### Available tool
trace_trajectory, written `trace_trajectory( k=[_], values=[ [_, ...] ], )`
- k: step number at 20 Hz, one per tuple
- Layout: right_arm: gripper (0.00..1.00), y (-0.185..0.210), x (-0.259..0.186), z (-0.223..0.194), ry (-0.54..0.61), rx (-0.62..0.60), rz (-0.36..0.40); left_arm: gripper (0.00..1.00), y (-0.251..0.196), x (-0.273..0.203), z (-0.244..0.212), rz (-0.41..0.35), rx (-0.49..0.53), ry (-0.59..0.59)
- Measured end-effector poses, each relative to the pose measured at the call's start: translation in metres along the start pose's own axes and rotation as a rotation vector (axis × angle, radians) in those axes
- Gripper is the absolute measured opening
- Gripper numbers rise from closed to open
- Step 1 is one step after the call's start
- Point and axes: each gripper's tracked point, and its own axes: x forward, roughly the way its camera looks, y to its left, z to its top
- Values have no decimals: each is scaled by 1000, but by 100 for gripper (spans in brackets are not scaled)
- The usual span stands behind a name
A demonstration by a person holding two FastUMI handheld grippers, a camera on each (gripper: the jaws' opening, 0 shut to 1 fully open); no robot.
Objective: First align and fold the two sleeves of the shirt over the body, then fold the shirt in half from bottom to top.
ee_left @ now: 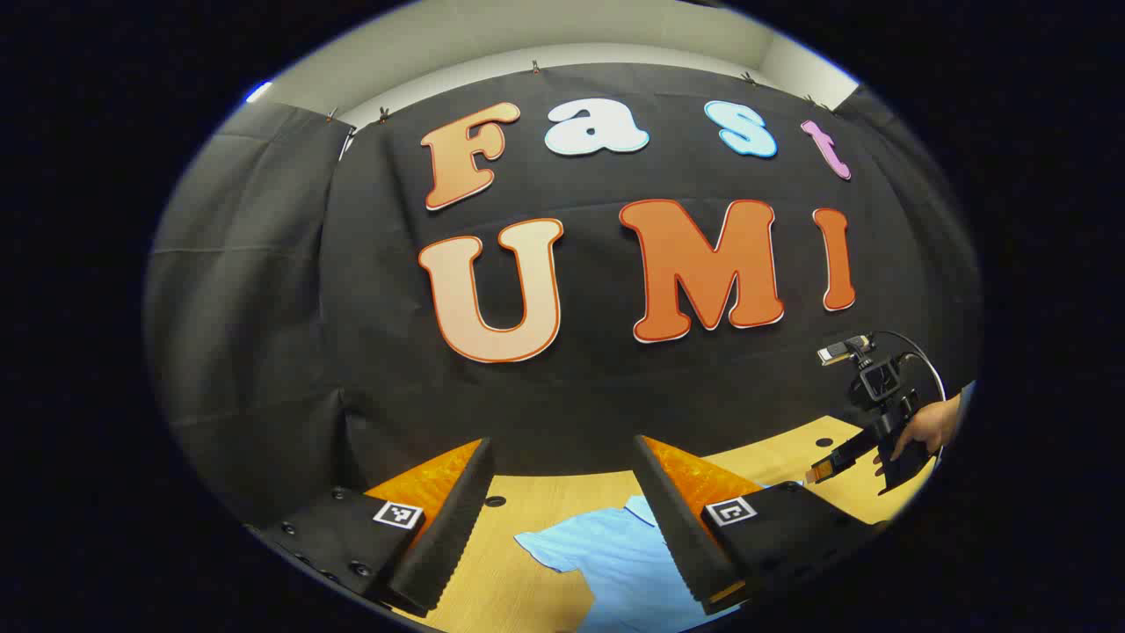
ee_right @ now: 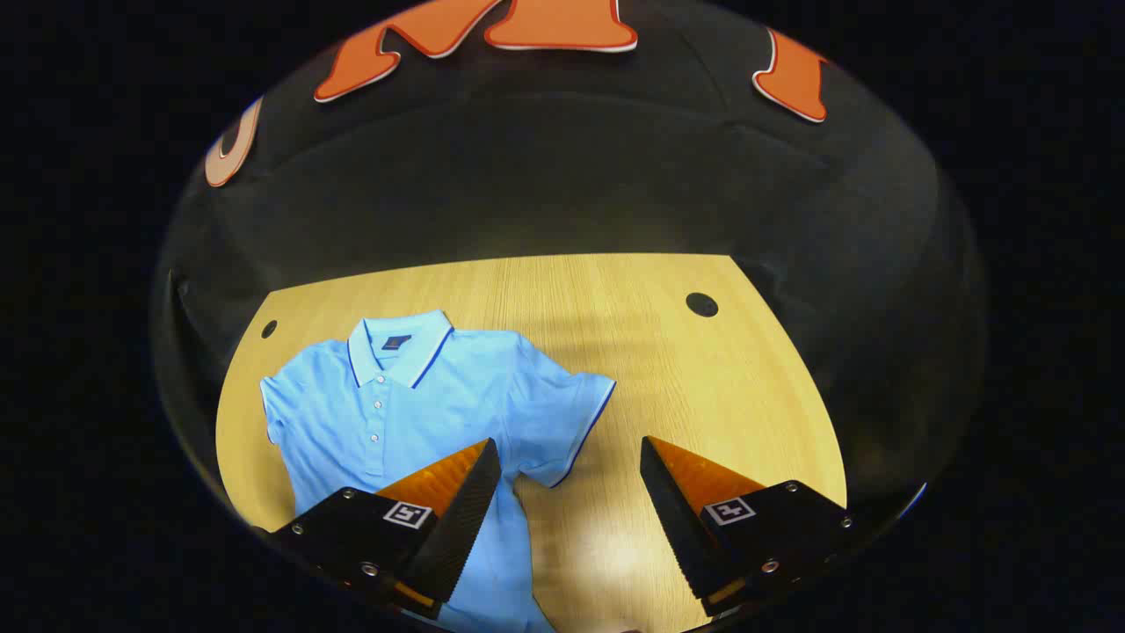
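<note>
While both sleeves remain spread and unfolded, I judge the shirt (ee_right: 395, 404) light, soft and limp; I would pinch a sleeve (ee_right: 562, 422) at its hemmed cuff edge. It lies flat on the wooden table (ee_right: 703, 387), collar away from me. My right gripper (ee_right: 571, 492) hangs above with fingers spread, empty, the sleeve just ahead between them. My left gripper (ee_left: 562, 501) is likewise parted and empty, shirt below and ahead.
</note>
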Motion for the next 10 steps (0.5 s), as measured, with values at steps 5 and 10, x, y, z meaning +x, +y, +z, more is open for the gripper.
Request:
trace_trajectory(
  k=[5,10],
  values=[
    [95,5,41,-13,100,11,11,100,5,-9,-6,60,16,39],
    [96,6,53,-16,120,14,17,100,0,-13,-3,72,15,36]
  ],
)
